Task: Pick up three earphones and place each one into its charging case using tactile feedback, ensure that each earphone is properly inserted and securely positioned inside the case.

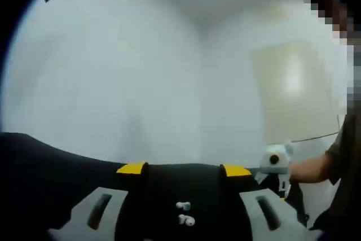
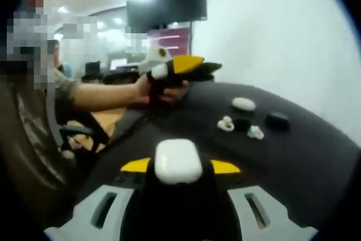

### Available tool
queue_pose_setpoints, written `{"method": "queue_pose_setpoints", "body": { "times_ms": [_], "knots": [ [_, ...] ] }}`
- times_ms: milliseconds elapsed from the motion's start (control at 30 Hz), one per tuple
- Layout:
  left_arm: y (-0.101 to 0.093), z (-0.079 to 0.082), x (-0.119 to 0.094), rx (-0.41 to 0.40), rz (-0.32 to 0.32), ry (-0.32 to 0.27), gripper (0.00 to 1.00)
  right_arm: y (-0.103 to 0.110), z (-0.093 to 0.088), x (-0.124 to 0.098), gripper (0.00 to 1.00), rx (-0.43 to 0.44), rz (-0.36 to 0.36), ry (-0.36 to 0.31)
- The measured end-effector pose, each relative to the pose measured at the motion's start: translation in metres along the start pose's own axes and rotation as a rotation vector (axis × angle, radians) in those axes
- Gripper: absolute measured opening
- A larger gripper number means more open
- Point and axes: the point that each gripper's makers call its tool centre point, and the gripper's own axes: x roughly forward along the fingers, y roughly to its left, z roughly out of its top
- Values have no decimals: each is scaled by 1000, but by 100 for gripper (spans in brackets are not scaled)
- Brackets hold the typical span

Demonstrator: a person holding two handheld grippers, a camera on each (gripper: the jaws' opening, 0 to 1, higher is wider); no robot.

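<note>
Left gripper: jaws apart, nothing between them, over the dark desk; two earphones lie between the jaws.
Right gripper: clamped on a white case.
Desk, far side: white case, black case, two more earphones.
Left gripper from the right view: held in a hand.

Left gripper view: two white earphones on the black counter are too small to tell their orientation. Right gripper view: the white charging case has its base hidden behind the right claw; whether the pads touch it cannot be told. The small dark case is blurred.
</note>
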Motion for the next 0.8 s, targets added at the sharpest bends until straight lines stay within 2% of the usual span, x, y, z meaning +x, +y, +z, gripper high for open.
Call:
{"method": "queue_pose_setpoints", "body": {
  "times_ms": [67, 133, 267, 333, 400, 567, 700, 800],
  "knots": [
    [1, -1, 0, 2, 1, 8, 48, 3, 2, 2, 34, -27, -4, -4],
    [3, 0, -1, -5, 1, 5, 49, 2, 2, 1, 34, -14, -16, -2],
    [8, 13, -7, -51, 9, -73, 49, 2, 4, -3, 33, -38, -31, 0],
    [12, 15, -8, -53, 20, -80, 48, -2, 5, -6, 33, -68, -53, -7],
    [16, 13, -8, -44, 33, -72, 48, -7, 4, -9, 33, -76, -82, -1],
    [12, 10, -6, -28, 13, -51, 47, -28, 5, -25, 33, -88, -170, -9],
    [20, 9, -7, -30, 10, -48, 47, -45, 4, -38, 33, -92, -250, -12],
    [24, 9, -7, -29, 9, -49, 46, -63, 2, -50, 33, -73, -337, -18]
  ]
}}
